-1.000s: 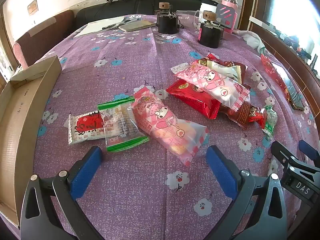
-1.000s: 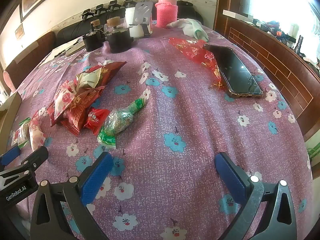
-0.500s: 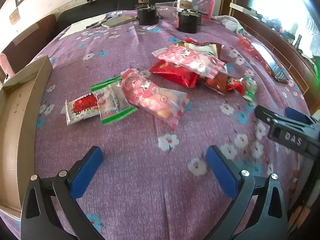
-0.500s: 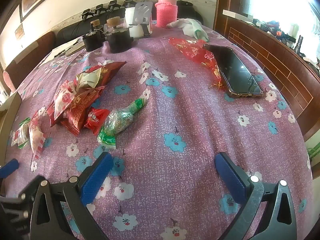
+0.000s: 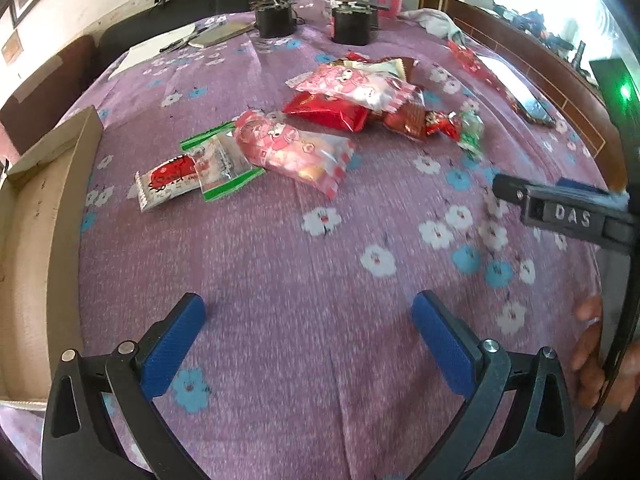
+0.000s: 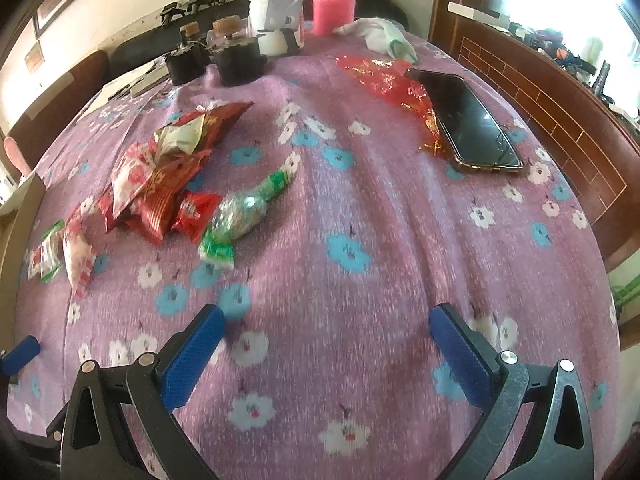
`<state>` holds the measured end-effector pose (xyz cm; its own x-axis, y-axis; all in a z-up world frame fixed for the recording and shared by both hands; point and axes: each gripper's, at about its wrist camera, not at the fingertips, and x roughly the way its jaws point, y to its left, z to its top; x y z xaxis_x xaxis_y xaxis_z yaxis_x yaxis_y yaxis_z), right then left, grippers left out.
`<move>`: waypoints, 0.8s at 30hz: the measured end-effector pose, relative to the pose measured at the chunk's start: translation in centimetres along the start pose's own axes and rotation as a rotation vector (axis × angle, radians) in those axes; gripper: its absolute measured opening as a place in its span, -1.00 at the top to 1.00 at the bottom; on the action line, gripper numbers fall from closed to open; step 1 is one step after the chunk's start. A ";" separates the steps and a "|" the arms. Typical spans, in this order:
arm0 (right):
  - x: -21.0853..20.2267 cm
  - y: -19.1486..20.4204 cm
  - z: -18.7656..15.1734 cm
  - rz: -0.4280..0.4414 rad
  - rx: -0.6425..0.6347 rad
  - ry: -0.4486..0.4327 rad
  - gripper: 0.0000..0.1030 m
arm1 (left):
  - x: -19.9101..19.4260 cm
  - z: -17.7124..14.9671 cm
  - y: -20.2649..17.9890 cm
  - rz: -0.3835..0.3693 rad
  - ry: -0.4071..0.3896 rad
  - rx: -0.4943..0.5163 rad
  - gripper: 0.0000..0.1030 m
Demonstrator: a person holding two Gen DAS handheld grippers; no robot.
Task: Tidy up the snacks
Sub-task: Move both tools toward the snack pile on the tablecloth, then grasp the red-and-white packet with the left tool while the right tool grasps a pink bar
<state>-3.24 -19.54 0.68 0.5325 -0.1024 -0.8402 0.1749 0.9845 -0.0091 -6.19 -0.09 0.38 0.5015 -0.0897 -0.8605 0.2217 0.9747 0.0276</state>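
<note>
Several snack packets lie on a purple flowered tablecloth. In the left wrist view a pink cartoon packet (image 5: 296, 152), a clear green-edged packet (image 5: 220, 164) and a red-and-white packet (image 5: 168, 182) lie left of centre. Behind them is a heap with a red packet (image 5: 326, 112) and a second pink packet (image 5: 356, 88). A green candy packet (image 6: 244, 216) lies beside the heap (image 6: 164, 184) in the right wrist view. My left gripper (image 5: 308, 332) is open and empty, well short of the snacks. My right gripper (image 6: 328, 348) is open and empty over bare cloth.
An open cardboard box (image 5: 36, 240) stands at the table's left edge. A phone (image 6: 468, 128) lies on red foil (image 6: 384, 76) at the right. Two black jars (image 5: 274, 20), a pink bottle (image 6: 332, 0), a white cup and papers stand at the back.
My left gripper has pulled back from the snacks toward the near table edge. The right gripper has drawn back a little; both stay open. The snacks have not moved.
</note>
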 end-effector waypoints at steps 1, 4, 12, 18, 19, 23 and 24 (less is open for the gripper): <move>0.0 0.0 0.0 0.002 -0.001 0.002 -1.00 | -0.1 -0.2 0.0 -0.014 0.012 -0.007 -1.00; 0.0 0.1 0.0 0.001 0.000 0.010 -1.00 | -0.6 -0.9 0.0 -0.040 0.022 0.012 -1.00; 0.2 0.0 0.2 0.003 -0.002 0.019 -1.00 | -2.6 -2.3 1.7 -0.138 -0.041 -0.072 -1.00; -1.0 0.1 -0.1 0.027 -0.009 0.020 -0.99 | -7.7 -2.6 5.0 -0.165 -0.209 -0.128 -1.00; -1.8 0.2 -0.3 0.040 -0.009 -0.014 -0.99 | -8.2 -2.4 5.9 -0.166 -0.224 -0.149 -1.00; -5.9 1.4 -0.9 0.128 -0.034 -0.206 -1.00 | -9.9 -1.7 11.1 -0.158 -0.244 -0.267 -1.00; -6.5 2.0 -1.0 0.178 -0.047 -0.231 -1.00 | -10.3 -1.4 12.6 -0.162 -0.248 -0.289 -1.00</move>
<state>-7.13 -16.79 5.57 0.7267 0.0481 -0.6853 0.0262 0.9949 0.0976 -9.74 13.40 8.89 0.6737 -0.2588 -0.6922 0.0878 0.9581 -0.2728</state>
